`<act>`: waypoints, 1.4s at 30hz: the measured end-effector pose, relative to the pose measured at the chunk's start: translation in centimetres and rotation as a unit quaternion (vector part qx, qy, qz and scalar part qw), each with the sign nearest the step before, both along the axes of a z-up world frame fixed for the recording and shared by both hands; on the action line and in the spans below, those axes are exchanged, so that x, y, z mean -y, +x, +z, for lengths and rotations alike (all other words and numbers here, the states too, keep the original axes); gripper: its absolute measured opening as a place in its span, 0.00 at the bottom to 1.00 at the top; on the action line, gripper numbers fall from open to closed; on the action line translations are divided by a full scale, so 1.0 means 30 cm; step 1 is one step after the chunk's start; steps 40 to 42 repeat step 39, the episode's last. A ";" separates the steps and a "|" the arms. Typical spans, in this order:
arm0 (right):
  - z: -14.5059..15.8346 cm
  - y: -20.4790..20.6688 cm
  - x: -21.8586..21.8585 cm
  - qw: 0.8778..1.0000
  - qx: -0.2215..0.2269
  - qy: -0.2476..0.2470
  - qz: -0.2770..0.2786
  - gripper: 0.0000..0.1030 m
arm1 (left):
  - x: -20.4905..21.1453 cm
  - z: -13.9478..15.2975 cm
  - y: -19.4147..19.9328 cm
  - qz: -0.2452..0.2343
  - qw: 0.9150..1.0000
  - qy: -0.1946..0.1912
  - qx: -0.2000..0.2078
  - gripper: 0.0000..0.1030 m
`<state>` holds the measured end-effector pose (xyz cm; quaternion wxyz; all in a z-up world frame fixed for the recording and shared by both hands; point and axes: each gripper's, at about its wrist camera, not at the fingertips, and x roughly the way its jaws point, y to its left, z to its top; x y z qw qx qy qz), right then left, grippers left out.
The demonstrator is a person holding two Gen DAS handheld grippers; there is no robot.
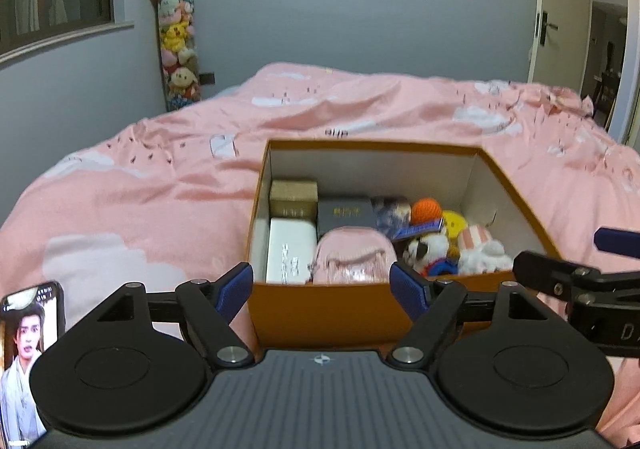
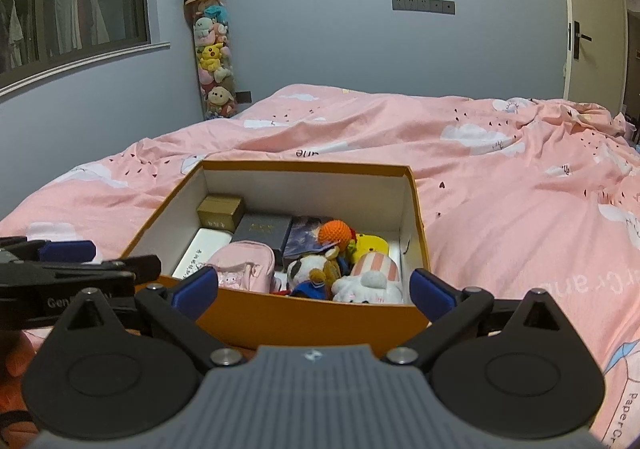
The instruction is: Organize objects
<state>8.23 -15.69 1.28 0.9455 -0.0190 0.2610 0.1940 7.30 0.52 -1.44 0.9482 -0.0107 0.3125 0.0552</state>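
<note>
An open orange box [image 1: 328,309] [image 2: 304,319] sits on the pink bed. Inside lie a white box [image 1: 289,255], a tan box [image 1: 294,195], a dark box [image 1: 346,214], a pink pouch [image 1: 354,255] [image 2: 244,265], an orange knitted ball [image 1: 427,210] [image 2: 335,233], a yellow toy [image 2: 370,245] and plush toys [image 1: 430,249] [image 2: 368,281]. My left gripper [image 1: 322,289] is open and empty, just before the box's near wall. My right gripper [image 2: 314,289] is open and empty at the same wall, and shows at the right of the left wrist view [image 1: 560,273].
A phone [image 1: 28,361] showing a video lies at the left near my left gripper. The pink duvet [image 2: 500,209] covers the bed around the box. A tall tube of plush toys [image 2: 212,61] stands against the far wall. A door [image 2: 592,21] is at the right.
</note>
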 end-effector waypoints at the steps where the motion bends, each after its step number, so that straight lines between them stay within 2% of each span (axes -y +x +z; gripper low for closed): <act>1: -0.003 0.001 0.000 1.000 -0.002 -0.002 0.000 0.99 | 0.000 -0.006 0.002 0.000 1.000 0.000 -0.005 0.88; 15: -0.031 0.011 -0.001 1.000 -0.023 -0.009 -0.005 0.99 | -0.002 -0.043 0.010 0.002 0.999 -0.012 -0.043 0.88; 42: -0.036 0.017 0.003 1.000 -0.027 -0.007 -0.007 0.99 | 0.008 -0.045 0.007 0.000 0.999 0.001 -0.044 0.89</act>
